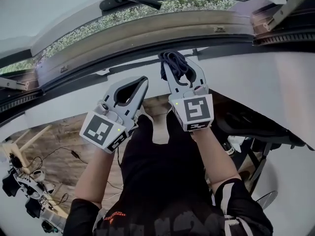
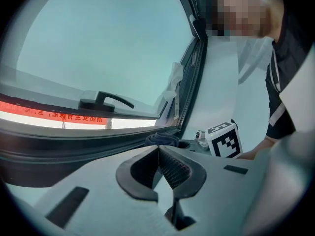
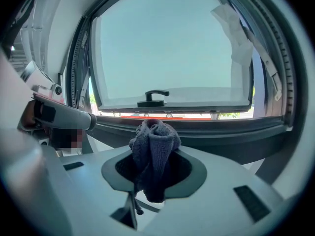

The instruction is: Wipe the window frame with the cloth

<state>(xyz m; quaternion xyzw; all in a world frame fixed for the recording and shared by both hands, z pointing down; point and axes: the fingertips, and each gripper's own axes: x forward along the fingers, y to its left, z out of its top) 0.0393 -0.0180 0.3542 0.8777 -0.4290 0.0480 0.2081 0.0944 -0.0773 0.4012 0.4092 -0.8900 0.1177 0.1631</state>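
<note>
Seeming soft and light, the cloth (image 3: 155, 141) is pinched by its bunched middle in the right gripper (image 3: 156, 154) near the frame (image 1: 147, 33), while the left gripper (image 2: 158, 150) is closed on nothing.

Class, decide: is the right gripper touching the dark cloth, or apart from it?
Touching. The right gripper clamps the bunched cloth between its jaws, plain in the right gripper view.

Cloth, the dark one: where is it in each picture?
Head view: cloth top middle, pinched in the right gripper.
Left gripper view: cloth small, centre, just past the jaws.
Right gripper view: cloth middle, bunched between the jaws.
Shared landmark: the black window handle.
</note>
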